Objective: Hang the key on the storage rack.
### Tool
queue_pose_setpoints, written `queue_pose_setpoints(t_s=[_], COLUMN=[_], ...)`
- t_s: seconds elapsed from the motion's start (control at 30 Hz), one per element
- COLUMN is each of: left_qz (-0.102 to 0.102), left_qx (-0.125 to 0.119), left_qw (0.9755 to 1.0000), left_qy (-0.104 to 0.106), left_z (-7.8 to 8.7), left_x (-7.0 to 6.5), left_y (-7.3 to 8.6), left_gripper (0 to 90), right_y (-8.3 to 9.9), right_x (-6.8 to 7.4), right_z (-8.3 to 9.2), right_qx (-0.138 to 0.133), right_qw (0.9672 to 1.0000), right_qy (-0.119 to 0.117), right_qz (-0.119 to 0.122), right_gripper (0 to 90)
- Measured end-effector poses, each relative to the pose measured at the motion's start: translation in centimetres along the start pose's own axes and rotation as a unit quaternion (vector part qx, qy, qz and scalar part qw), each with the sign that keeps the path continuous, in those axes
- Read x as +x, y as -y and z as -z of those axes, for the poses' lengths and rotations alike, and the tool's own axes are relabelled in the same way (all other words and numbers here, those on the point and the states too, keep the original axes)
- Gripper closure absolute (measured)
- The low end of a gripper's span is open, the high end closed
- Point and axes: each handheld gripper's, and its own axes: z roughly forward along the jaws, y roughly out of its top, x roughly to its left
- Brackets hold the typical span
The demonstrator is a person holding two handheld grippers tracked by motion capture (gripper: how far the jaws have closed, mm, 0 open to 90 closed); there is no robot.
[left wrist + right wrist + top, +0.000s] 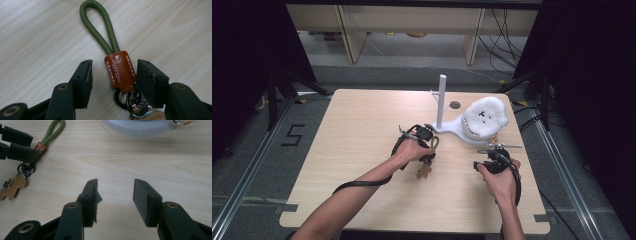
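The white stand (pixel 462 131) sits at about 2 o'clock from table centre. Its upright post (pixel 442 100) rises from the base, and a white fluffy item (pixel 486 116) rests on the base's right part. The right gripper view shows a gold ring (pixel 180 122) at the base edge.

The keychain (pixel 119 72) lies flat on the table (pixel 362 150). It consists of a green cord loop (pixel 97 25), a brown leather tab, metal rings (pixel 130 100) and a tan leather charm (pixel 11 187).

The left gripper (pixel 113 72) is partly open, jaws one on each side of the leather tab. The right jaw is touching or just beside the tab; the left jaw stands apart from it. The loop points to 12 o'clock beyond the jaw tips in the left gripper view.

The right gripper (pixel 115 192) is open with nothing between its jaws, over bare table at 3 o'clock from the keychain in the high view.

The table is light wood with rounded corners. The floor (pixel 252 150) is grey, with a "5" mark (pixel 293 135) at 9 o'clock. Cables (pixel 507 45) lie at 1 o'clock.
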Motion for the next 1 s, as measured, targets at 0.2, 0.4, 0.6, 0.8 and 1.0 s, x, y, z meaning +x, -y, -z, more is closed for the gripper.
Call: queue_pose_setpoints(t_s=[0.2,0.4,0.6,0.8,1.0], left_qz=[0.0,0.002,-0.013,-0.026,-0.017], left_qx=[0.01,0.013,0.035,0.051,0.058], left_qw=[0.9999,0.9999,0.9992,0.9979,0.9978], left_qy=[-0.002,-0.007,-0.018,-0.029,-0.027], left_z=[-0.3,-0.4,-0.4,-0.3,-0.4], left_x=[-0.2,-0.4,-0.6,-0.6,-0.9], left_y=[-0.3,-0.5,-0.8,-1.1,-1.2], left_gripper=[46.0,45.9,50.5,55.6,60.5], right_y=[0.0,0.1,0.1,0.0,0.0], right_x=[0.0,-0.2,-0.1,0.3,0.3], right_z=[0.1,-0.1,-0.1,0.1,0.0], right_qx=[0.003,-0.002,-0.001,0.003,0.003], right_qw=[0.9999,0.9999,0.9999,0.9995,0.9995], right_qy=[-0.011,-0.014,-0.016,-0.012,-0.005], right_qz=[-0.008,-0.002,-0.002,-0.029,-0.031], right_gripper=[56.0,56.0,56.0,55.9,55.7])
